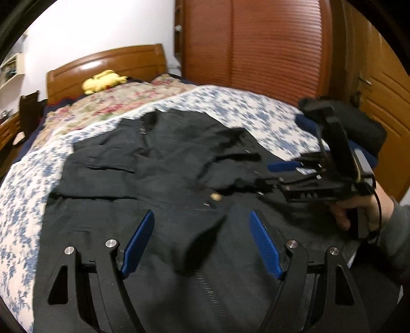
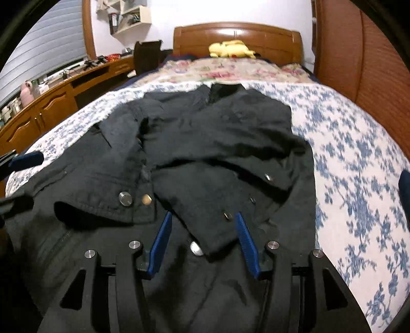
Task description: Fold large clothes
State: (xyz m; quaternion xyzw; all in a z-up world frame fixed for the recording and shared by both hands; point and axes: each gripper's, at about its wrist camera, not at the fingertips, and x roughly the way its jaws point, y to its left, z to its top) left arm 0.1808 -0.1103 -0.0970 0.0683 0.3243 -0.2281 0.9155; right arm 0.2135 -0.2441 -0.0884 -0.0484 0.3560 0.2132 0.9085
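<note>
Fingers on both grippers stand apart and empty: the left gripper [image 1: 202,246] hovers over the black jacket [image 1: 159,164], the right gripper [image 2: 205,246] over its cuff [image 2: 212,230]. The jacket lies spread on the bed [image 2: 358,158]. A pinch may catch only one layer, so the sleeve could slide and bunch the fold.

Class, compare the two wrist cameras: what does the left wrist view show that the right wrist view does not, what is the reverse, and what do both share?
Only the left wrist view shows the person's hand holding the right gripper, and a wooden door. Only the right wrist view shows the long wooden desk and wall shelf. Both share the black jacket spread on the blue-flowered sheet, the yellow plush toy and the headboard.
</note>
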